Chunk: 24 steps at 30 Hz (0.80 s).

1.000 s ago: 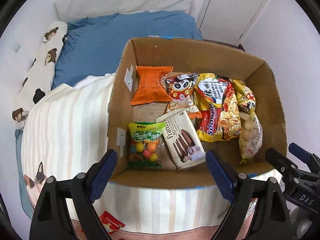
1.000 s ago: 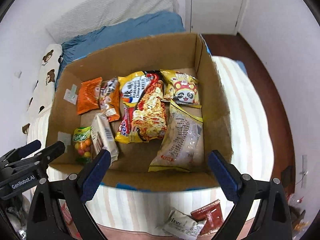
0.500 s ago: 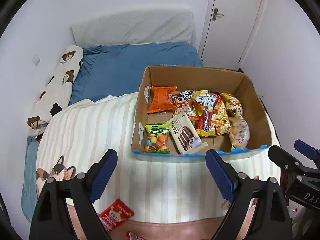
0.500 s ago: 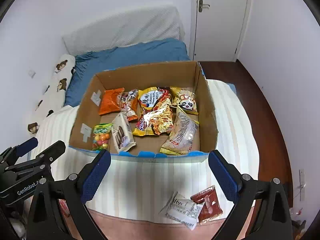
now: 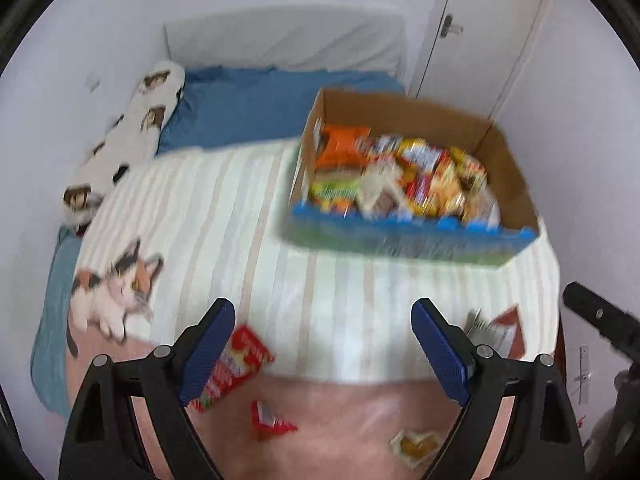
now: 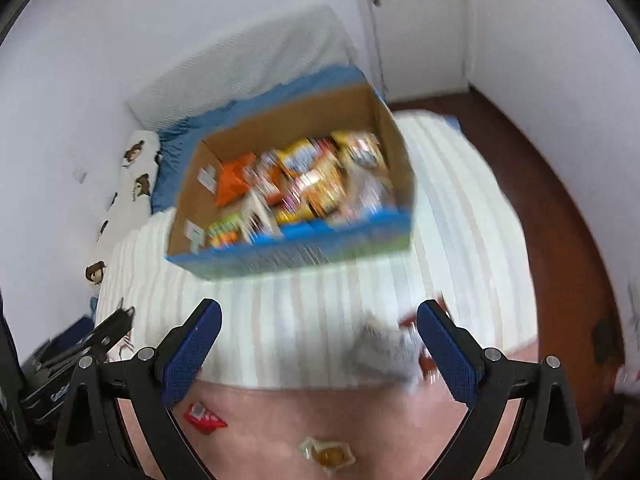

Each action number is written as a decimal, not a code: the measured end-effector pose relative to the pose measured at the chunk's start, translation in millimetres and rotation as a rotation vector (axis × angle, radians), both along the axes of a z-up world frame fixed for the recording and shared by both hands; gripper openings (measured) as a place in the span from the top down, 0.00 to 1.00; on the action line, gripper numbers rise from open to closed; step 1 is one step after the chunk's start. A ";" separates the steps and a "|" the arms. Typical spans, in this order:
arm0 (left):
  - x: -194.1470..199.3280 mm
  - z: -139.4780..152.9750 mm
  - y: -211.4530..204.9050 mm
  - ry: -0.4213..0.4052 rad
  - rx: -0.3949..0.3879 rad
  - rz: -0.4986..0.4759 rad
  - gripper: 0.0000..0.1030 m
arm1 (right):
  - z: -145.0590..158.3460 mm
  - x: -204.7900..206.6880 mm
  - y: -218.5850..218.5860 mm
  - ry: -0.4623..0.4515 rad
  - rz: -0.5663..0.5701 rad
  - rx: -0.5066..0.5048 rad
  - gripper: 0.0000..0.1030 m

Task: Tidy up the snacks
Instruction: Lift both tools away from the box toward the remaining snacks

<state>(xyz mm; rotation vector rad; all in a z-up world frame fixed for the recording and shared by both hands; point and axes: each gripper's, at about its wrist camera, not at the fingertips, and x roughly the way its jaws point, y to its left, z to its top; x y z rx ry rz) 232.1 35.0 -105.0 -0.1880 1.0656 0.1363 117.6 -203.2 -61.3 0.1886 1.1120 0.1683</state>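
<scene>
A cardboard box (image 5: pixel 508 168) (image 6: pixel 192 196) with a blue front rim sits on the striped bedspread, filled with several snack packets, blurred by motion. My left gripper (image 5: pixel 324 344) is open and empty, well back from the box. My right gripper (image 6: pixel 320 344) is open and empty too. Loose snacks lie near the bed's front edge: a red packet (image 5: pixel 240 356) by the left finger, a small red wrapper (image 5: pixel 272 424) (image 6: pixel 204 416), a yellow-centred packet (image 5: pixel 416 444) (image 6: pixel 328 456), and a white packet (image 6: pixel 380 352) with a dark red one (image 5: pixel 508 328) by the right finger.
The striped bedspread (image 5: pixel 248 240) with a cat print covers the bed. A blue pillow (image 5: pixel 256 108) and a bear-print bolster (image 5: pixel 132 132) lie at the back left. A white door (image 5: pixel 480 28) and brown floor (image 6: pixel 560 220) are on the right.
Both grippers have pulled back and up from the box. The box looks smaller and farther, and more loose snacks at the bed's front edge have come into view. Both stay open.
</scene>
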 end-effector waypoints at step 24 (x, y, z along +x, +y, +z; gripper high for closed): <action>-74.6 -131.8 59.4 0.304 -0.054 0.224 0.12 | -134.2 -7.5 18.4 0.239 0.162 -0.077 0.11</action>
